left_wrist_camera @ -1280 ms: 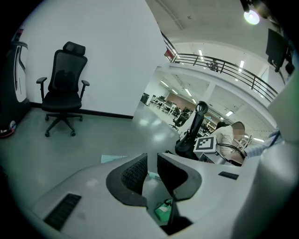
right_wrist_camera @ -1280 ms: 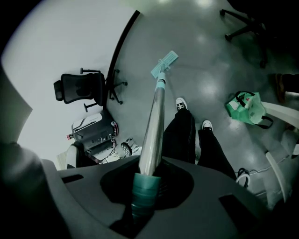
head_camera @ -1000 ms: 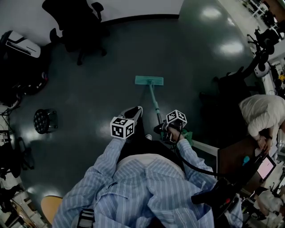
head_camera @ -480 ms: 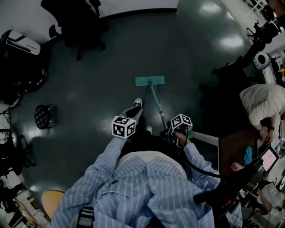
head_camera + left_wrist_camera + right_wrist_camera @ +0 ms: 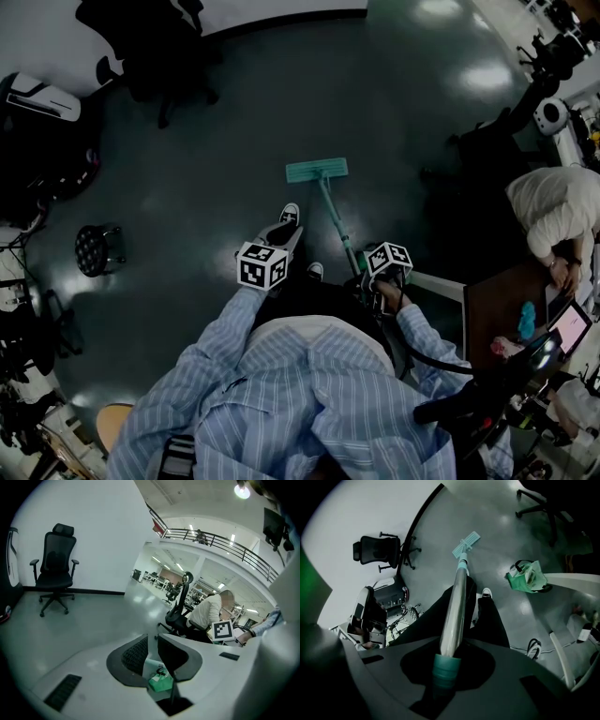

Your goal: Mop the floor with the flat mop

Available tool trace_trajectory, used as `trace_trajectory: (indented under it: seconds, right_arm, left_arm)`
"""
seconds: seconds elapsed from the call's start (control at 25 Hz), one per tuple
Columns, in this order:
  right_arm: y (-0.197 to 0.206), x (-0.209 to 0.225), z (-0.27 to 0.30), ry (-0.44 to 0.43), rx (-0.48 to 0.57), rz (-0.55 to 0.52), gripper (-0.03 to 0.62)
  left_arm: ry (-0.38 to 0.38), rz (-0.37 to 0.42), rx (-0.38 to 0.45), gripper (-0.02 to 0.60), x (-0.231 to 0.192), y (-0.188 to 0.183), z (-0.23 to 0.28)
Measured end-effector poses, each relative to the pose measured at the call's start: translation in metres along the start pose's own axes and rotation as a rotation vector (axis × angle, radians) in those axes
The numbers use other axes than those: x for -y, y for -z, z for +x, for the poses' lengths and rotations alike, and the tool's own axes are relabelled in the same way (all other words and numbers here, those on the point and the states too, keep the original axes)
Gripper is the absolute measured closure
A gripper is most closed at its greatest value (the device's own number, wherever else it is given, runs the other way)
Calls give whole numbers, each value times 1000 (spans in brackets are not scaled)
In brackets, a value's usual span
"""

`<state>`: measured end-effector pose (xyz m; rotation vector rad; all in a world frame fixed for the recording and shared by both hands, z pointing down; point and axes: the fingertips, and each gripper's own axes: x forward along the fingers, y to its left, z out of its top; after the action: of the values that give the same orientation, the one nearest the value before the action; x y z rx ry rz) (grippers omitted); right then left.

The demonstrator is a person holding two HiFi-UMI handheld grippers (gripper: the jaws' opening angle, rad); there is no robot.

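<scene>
Floor (image 5: pixel 394 112): dark, glossy, with lamp reflections; it ran out well beyond both grippers on all sides.

Person (image 5: pixel 300 394): striped shirt, standing, one gripper in each hand. One shoe (image 5: pixel 290 215) was planted just ahead of the left gripper.

Chair (image 5: pixel 55 569): black, against the white wall, well away from the left gripper and to the left of its jaw line.

Second person (image 5: pixel 553 211): light top, bent over a desk, well out to the right of the right gripper.

Stool (image 5: pixel 94 250): dark, round, well to the left of the left gripper.

Mop: handle (image 5: pixel 454 606) ran from the right gripper forward and down to the floor. Mop head (image 5: pixel 317 170), teal, lay flat on the floor at the far end, well ahead of both grippers.

Bag (image 5: pixel 526 576): green, on the floor, near the right gripper on its right side.

Right gripper (image 5: pixel 444 665): jaws clamped on the teal upper end of the handle.

Left gripper (image 5: pixel 152 651): held level, apart from the handle, aimed across toward the right gripper. Jaws stood a narrow gap apart and gripped nothing; something green showed on the floor through the gap.
</scene>
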<state>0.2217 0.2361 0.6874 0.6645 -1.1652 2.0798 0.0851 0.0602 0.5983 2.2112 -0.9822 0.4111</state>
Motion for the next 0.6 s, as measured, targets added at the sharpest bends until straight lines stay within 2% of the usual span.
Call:
trace_trajectory:
  seconds: [0.2,0.6]
  right_arm:
    - [-18,-15,-1,15,0,-11,539]
    - [-88,-64,-14,27,1,-13,539]
  left_arm:
    - [-1,-6,-3,512,-10,-11,7]
    - [-15,-23,-8,512,-62,-55,23]
